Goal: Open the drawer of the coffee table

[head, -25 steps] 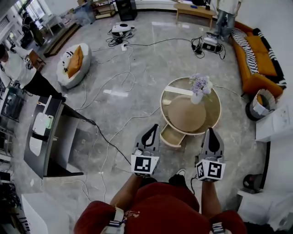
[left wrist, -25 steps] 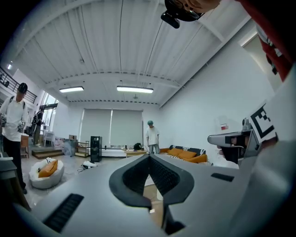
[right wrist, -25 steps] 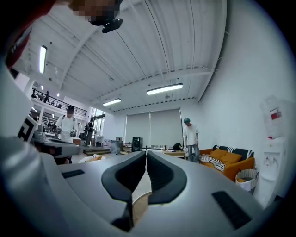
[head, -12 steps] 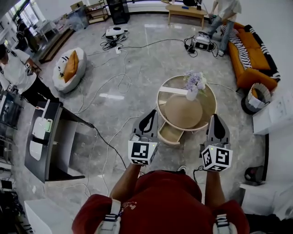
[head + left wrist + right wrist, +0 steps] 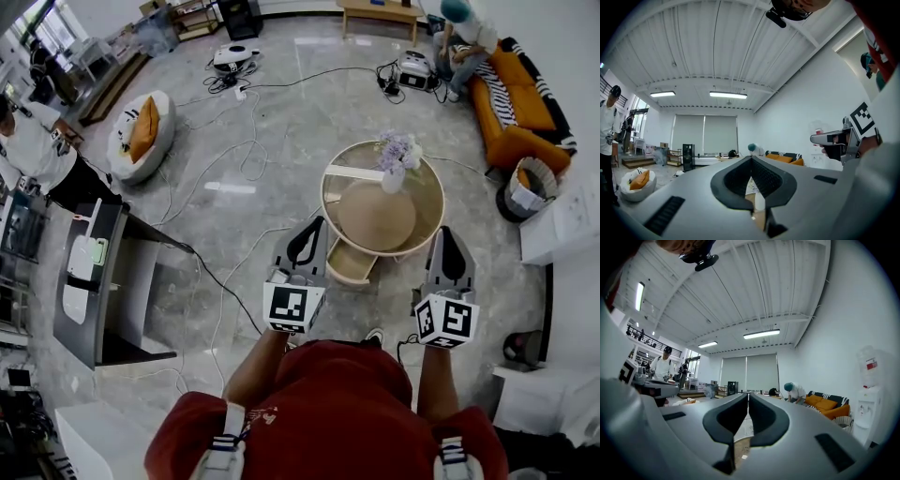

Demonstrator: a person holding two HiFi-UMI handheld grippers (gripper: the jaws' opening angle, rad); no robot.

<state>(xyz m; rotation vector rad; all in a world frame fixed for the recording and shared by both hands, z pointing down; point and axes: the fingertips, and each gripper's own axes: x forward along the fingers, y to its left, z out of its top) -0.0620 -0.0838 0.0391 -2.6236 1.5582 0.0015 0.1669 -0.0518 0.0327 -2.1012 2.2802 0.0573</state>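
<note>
Left tongs (image 5: 312, 227) closed, empty; right tongs (image 5: 448, 234) closed, empty. Both held level, apart from drawer (image 5: 351, 263), which juts open beneath round worktop (image 5: 429, 194), between tongs.

Ahead of my left hand-held gripper (image 5: 314, 228), slightly to its right, I see the round desk (image 5: 427, 194) on the floor (image 5: 309, 112); a vase of flowers (image 5: 396, 164) stands on it.
</note>
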